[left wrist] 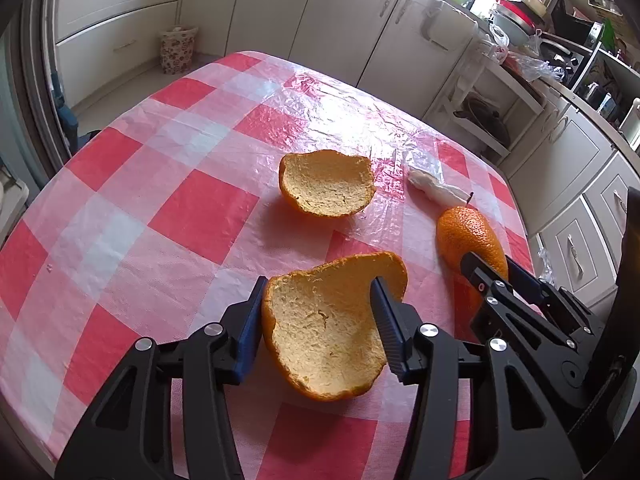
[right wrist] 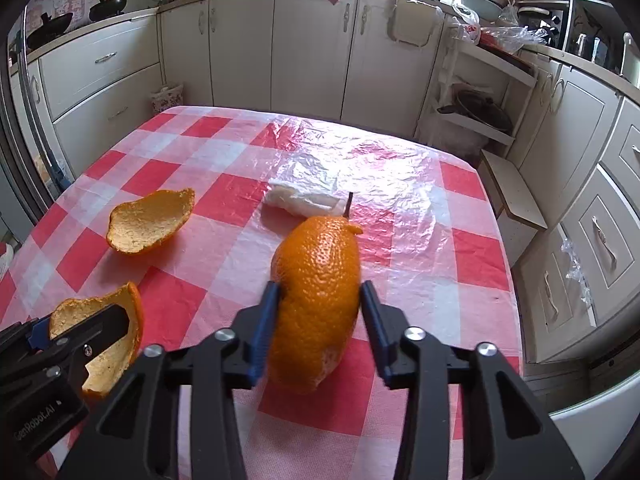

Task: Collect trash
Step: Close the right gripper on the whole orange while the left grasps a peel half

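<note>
My left gripper [left wrist: 318, 292] is shut on a curved orange peel [left wrist: 324, 332], pith side up, just above the checked table; this peel also shows in the right wrist view [right wrist: 116, 340]. My right gripper [right wrist: 320, 296] is shut on a second orange peel [right wrist: 316, 292] with a short stem, skin side up; it also shows in the left wrist view [left wrist: 468, 236]. A third orange peel [left wrist: 328, 182] lies pith up on the table beyond, seen from the right wrist [right wrist: 150, 220]. A crumpled white tissue [left wrist: 430, 186] [right wrist: 300, 200] lies behind the stemmed peel.
The table wears a red and white checked cloth [left wrist: 160, 184] under a crinkled clear plastic sheet [right wrist: 392, 176]. White kitchen cabinets [right wrist: 312, 48] ring the room. A small floral bin [left wrist: 178, 50] stands on the floor beyond the table's far left corner.
</note>
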